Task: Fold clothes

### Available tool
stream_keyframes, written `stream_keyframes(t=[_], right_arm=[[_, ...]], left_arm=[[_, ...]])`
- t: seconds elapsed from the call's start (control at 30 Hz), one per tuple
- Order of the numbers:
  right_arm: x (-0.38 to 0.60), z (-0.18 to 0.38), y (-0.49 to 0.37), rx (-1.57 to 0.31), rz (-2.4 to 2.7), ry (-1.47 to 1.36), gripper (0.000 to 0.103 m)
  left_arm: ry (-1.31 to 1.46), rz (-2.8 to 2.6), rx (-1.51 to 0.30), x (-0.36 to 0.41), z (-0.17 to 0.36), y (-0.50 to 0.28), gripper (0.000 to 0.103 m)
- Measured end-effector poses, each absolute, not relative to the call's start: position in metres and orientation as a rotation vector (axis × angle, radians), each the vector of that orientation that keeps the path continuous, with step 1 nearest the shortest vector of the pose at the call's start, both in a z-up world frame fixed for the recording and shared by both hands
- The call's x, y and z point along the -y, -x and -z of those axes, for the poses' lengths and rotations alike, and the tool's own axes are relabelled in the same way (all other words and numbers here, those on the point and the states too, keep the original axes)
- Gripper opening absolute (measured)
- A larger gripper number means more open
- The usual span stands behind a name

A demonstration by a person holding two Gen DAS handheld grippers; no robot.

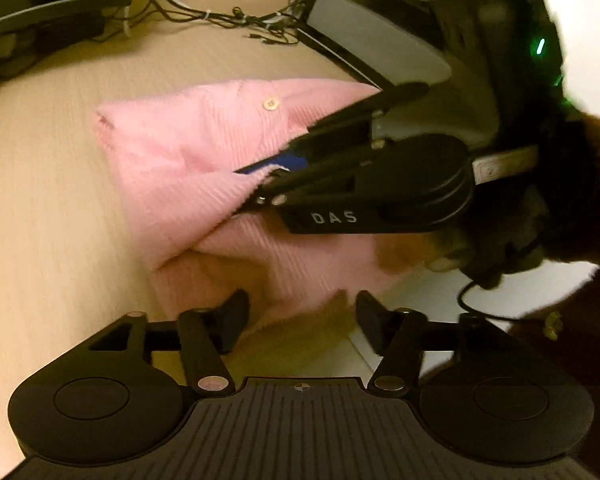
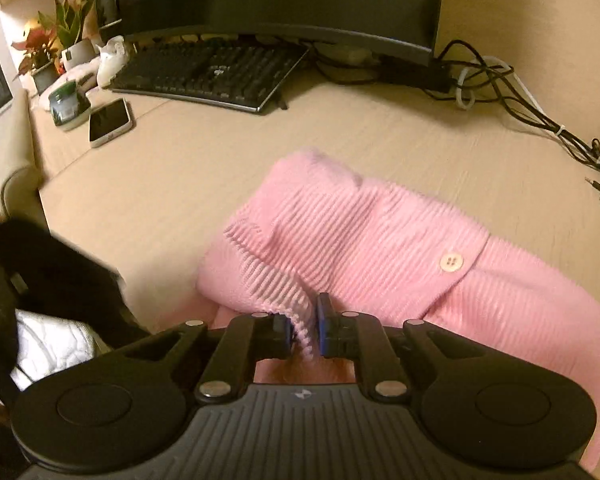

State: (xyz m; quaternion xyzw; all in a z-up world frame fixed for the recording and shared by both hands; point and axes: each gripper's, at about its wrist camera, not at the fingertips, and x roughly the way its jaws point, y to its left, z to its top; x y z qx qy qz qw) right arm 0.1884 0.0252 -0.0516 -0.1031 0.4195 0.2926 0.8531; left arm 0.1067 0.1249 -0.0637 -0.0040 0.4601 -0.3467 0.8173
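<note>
Folding: pink garment (image 2: 380, 240) bunched on desk (image 2: 180, 168), part-folded, near front edge.
Right gripper (image 2: 304, 328): clamped on ribbed hem, cloth lifted between the pads.
Left gripper (image 1: 296, 320): fingers apart, nothing between them, garment just ahead.
Key relation: garment stretches away from right gripper toward far right; button (image 2: 451, 261) on top.
Next, likely: carrying held hem across, left pinning or taking nearer edge.

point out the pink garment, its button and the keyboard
pink garment (image 2: 340, 232), right wrist view, on the ribbed middle
button (image 2: 451, 262), right wrist view, on its face
keyboard (image 2: 212, 68), right wrist view, on the keys
</note>
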Motion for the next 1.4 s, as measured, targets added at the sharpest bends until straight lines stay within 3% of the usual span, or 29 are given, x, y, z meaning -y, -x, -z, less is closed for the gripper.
stream_keyframes(t=[0.13,0.2,0.3,0.53,0.73,0.83,0.9,0.97,1.07,1.13,1.17,1.2,1.4], right_arm=[[0.006,0.028,-0.172,-0.852,-0.607,0.158,0.025],[0.025,0.014,-0.161,-0.823,-0.586,0.132,0.039],[0.072,-0.005,-0.143,-0.770,-0.455,0.053,0.049],[0.175,-0.002,-0.101,-0.764,-0.027,-0.134,0.049],[0.190,0.031,-0.067,-0.809,0.106,-0.244,0.052],[0.189,0.043,-0.063,-0.809,0.121,-0.294,0.052],[0.185,0.046,-0.067,-0.799,0.129,-0.297,0.054],[0.181,0.050,-0.074,-0.790,0.143,-0.308,0.056],[0.176,0.056,-0.084,-0.775,0.137,-0.336,0.056],[0.166,0.057,-0.087,-0.755,0.094,-0.318,0.053],[0.163,0.057,-0.090,-0.754,0.070,-0.311,0.032],[0.162,0.058,-0.095,-0.762,0.051,-0.313,0.004],[0.166,0.020,-0.118,-0.696,0.034,-0.222,0.005]], left_arm=[[0.010,0.741,-0.959,-0.135,0.037,-0.108,0.072],[-0.023,0.741,-0.896,-0.132,0.018,-0.110,0.076],[-0.136,0.752,-0.791,-0.106,0.000,-0.116,0.088],[-0.471,0.890,-0.673,-0.008,0.014,-0.134,0.088],[-0.656,0.921,-0.662,0.053,0.049,-0.140,0.087],[-0.670,0.855,-0.665,0.066,0.062,-0.154,0.071],[-0.653,0.831,-0.671,0.070,0.063,-0.162,0.052],[-0.602,0.820,-0.692,0.064,0.057,-0.172,0.024],[-0.425,0.767,-0.750,0.050,0.038,-0.203,0.019],[-0.335,0.737,-0.782,0.039,0.031,-0.220,0.017],[-0.296,0.726,-0.792,0.033,0.028,-0.227,0.017],[-0.271,0.717,-0.798,0.029,0.026,-0.232,0.017],[-0.083,0.731,-0.845,0.001,0.012,-0.251,0.016]])
